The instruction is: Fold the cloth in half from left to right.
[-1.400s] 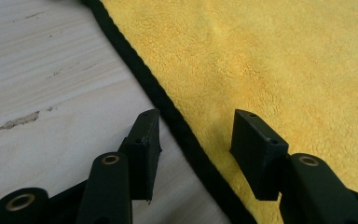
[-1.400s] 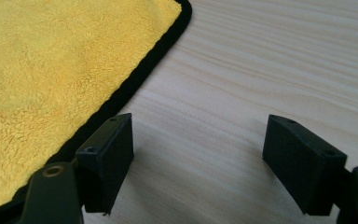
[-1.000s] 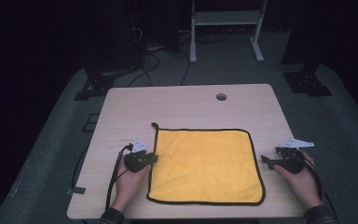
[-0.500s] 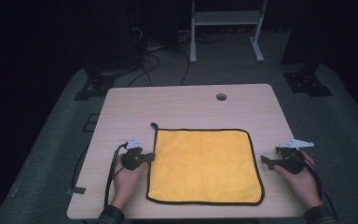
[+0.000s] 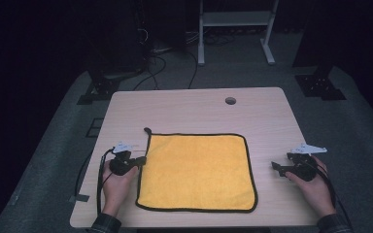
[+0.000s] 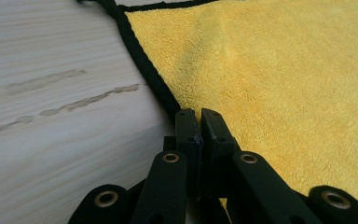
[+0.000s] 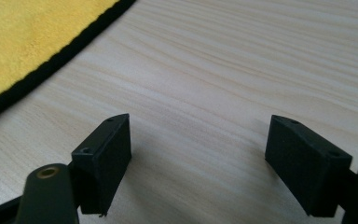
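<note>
The left gripper point(image 5: 143, 159) sits at the cloth's point(image 5: 196, 172) left edge, about halfway along that side, its jaws pressed together; in the left gripper view point(image 6: 200, 114) the two pads meet right at the black hem point(image 6: 142, 60), and whether a fold of fabric is caught between them cannot be told. A low ridge runs up the cloth from the jaw tips toward the far corner in that view. The jaws have just been closing to this clenched state. The left hand point(image 5: 116, 187) lies on the table point(image 5: 189, 109) behind the gripper, with its cable looping off the near left side. The yellow cloth lies flat in the near middle of the table, squared to its edges, with a small black loop point(image 5: 147, 130) sticking out at its far left corner. The right gripper point(image 5: 276, 167) rests on bare wood just off the cloth's right edge, well clear of the hem, jaws released and wide apart; the right gripper view point(image 7: 198, 163) shows plain tabletop between them and the hem crossing the upper left corner. The right hand point(image 5: 315, 187) holds it near the table's right edge. Beyond the cloth the far half of the table is bare wood apart from a round hole point(image 5: 230, 101) near the back edge.
</note>
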